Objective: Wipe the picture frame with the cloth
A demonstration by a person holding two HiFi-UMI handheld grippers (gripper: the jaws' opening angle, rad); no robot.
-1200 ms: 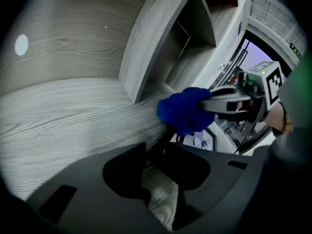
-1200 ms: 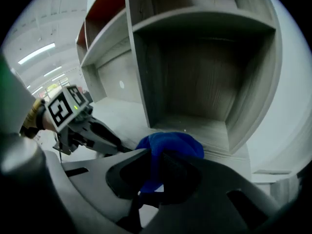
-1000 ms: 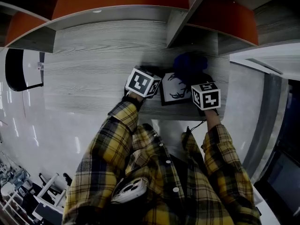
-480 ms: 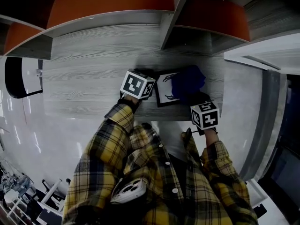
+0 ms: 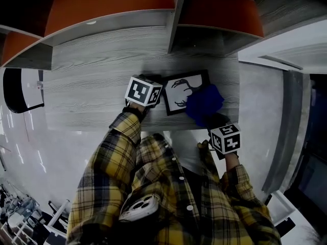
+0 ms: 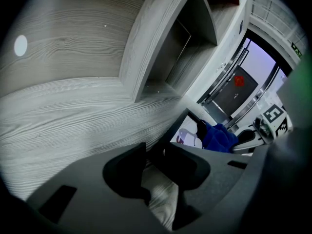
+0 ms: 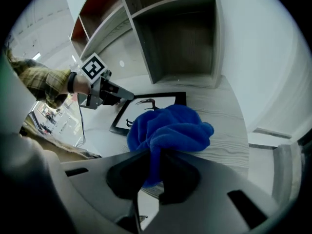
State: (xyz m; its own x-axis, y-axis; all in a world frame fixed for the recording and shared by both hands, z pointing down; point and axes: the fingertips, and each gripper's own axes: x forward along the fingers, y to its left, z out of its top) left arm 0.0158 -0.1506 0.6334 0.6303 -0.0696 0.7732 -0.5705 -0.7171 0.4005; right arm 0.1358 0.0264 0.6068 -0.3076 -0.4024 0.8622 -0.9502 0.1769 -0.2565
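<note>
A black picture frame [image 5: 180, 88] with a bird drawing lies flat on the grey wood desk [image 5: 92, 80]. My left gripper [image 5: 160, 98] stays at its left edge, shut on the frame's corner [image 6: 171, 139]. My right gripper [image 5: 215, 121] is shut on a bunched blue cloth [image 5: 204, 104], which rests on the frame's near right corner. In the right gripper view the cloth [image 7: 170, 127] bulges out past my right gripper [image 7: 155, 162] and covers part of the drawing [image 7: 146, 107]. The left gripper view looks past my left gripper [image 6: 155, 155] to the cloth [image 6: 219, 137] at the far side.
Open shelf compartments [image 5: 214, 14] with orange backs stand behind the desk, split by an upright grey divider [image 5: 173, 19]. The frame lies close to the desk's front edge [image 5: 102, 126] and right end. Yellow plaid sleeves [image 5: 127, 152] reach in from below.
My right gripper has dragged the cloth from the frame's far right part toward me to its near right corner, uncovering most of the drawing. The left gripper has kept still.
</note>
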